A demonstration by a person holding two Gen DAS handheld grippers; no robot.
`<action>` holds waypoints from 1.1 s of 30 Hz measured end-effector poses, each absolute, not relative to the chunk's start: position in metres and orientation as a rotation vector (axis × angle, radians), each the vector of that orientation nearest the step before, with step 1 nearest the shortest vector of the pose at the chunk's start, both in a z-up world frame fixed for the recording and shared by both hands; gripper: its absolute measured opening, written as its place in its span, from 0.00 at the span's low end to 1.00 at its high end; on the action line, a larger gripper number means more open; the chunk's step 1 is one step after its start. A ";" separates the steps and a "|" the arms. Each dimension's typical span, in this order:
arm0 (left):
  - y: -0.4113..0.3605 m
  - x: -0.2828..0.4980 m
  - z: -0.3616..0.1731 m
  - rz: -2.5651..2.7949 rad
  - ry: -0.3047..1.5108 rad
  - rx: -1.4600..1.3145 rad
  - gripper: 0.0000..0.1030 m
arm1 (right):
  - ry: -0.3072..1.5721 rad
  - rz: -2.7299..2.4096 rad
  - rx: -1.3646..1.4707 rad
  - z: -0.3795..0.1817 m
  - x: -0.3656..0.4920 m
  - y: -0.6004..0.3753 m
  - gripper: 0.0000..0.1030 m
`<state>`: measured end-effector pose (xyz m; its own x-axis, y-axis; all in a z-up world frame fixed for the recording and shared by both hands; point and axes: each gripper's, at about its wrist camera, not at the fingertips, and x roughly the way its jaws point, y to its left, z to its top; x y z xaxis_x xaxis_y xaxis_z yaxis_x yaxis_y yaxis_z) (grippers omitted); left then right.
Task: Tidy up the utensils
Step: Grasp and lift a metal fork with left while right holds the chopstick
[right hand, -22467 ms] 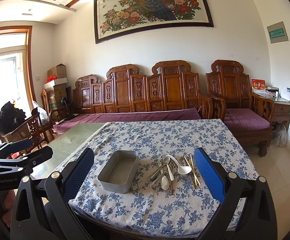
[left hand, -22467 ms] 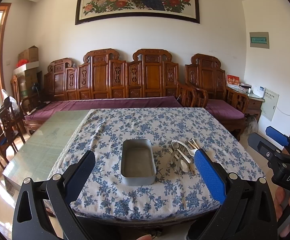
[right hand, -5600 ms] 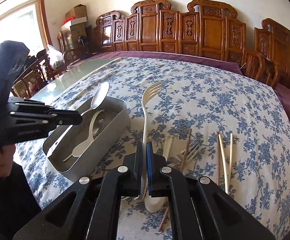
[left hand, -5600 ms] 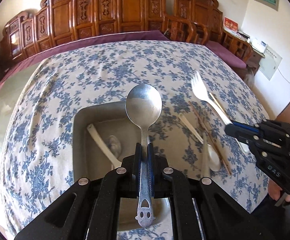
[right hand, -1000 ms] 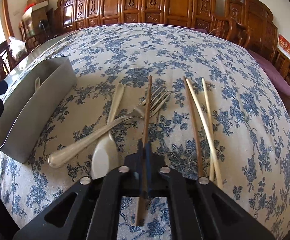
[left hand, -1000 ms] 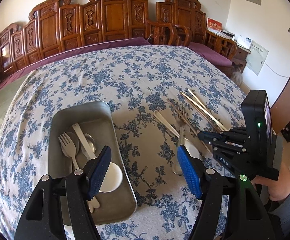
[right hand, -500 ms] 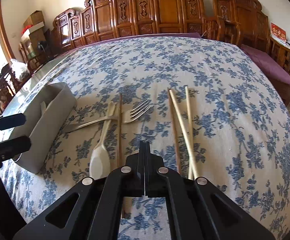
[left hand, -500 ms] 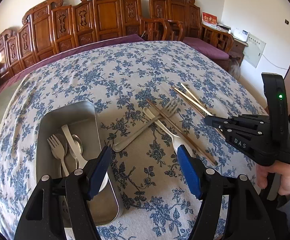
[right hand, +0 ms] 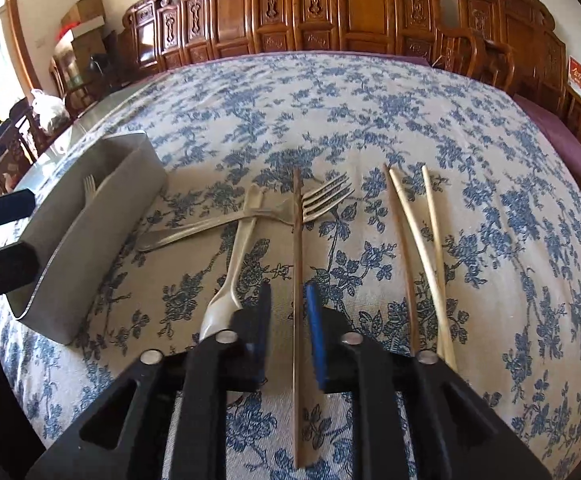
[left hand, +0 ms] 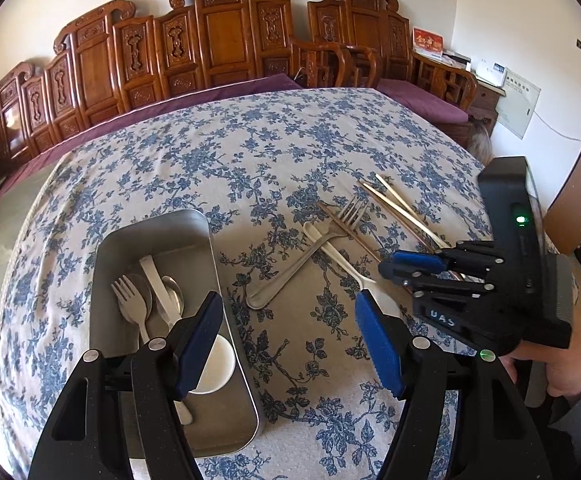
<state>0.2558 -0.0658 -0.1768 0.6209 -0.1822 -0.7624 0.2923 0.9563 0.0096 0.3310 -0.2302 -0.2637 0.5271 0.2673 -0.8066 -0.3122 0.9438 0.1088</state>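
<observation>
Right gripper: the right gripper (right hand: 288, 312), black-framed with blue pads, pointed down at the cloth with its jaws narrow and opening; the dark brown wooden chopstick (right hand: 297, 248) ran straight between them, and neither pad appeared to press on it.
Left gripper: the left gripper (left hand: 288, 338), of the same make, hung with its jaws wide apart and nothing between them, its left finger over the near end of the tray.
Tray: the grey rectangular metal tray (left hand: 102, 256) sat at the left of the table and already held a white plastic fork (left hand: 130, 304), a steel spoon (left hand: 172, 292) and a white ladle-shaped spoon (left hand: 216, 364).
Loose pieces: a long steel fork (right hand: 250, 216) lay crosswise just right of the tray, its tines touching the dark chopstick; a cream plastic spoon (right hand: 234, 264) crossed its handle, bowl end near the right gripper.
Chopsticks at right: a pale bamboo pair (right hand: 422, 248) and a second dark stick (right hand: 404, 264) lay further right, apart from the fork.
Surface: all rested on a blue-flowered tablecloth (right hand: 370, 112).
Step in hand: judged as lining up on the dark chopstick, partway through clearing the table.
Next move: it would call for closing squarely on the thin stick and lifting without dragging the fork tines, then carrying it left to the tray.
Risk: the stick could roll or pivot in the pads.
</observation>
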 end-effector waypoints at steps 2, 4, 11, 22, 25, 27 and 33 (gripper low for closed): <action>-0.065 0.258 -0.176 -0.272 0.865 0.144 0.63 | 0.966 0.332 -0.080 -0.267 0.332 -0.228 0.20; -0.065 0.261 -0.176 -0.273 0.872 0.148 0.63 | 0.967 0.317 -0.099 -0.267 0.334 -0.229 0.12; -0.071 0.281 -0.177 -0.279 0.916 0.209 0.63 | 0.960 0.355 -0.017 -0.257 0.333 -0.247 0.06; -0.104 0.343 -0.210 -0.297 1.047 0.327 0.50 | 0.899 0.362 0.091 -0.235 0.327 -0.292 0.06; -0.116 0.354 -0.220 -0.324 1.086 0.359 0.44 | 0.891 0.362 0.112 -0.233 0.326 -0.299 0.06; -0.123 0.361 -0.227 -0.335 1.110 0.386 0.40 | 0.885 0.365 0.120 -0.232 0.326 -0.302 0.06; -0.131 0.374 -0.244 -0.342 1.174 0.422 0.32 | 0.880 0.374 0.142 -0.231 0.326 -0.306 0.06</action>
<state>0.3739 -0.1315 -0.2437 0.3507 -0.0394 -0.9356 0.4697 0.8717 0.1393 0.3257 -0.3055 -0.2313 0.5772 0.3760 -0.7249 -0.2604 0.9261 0.2730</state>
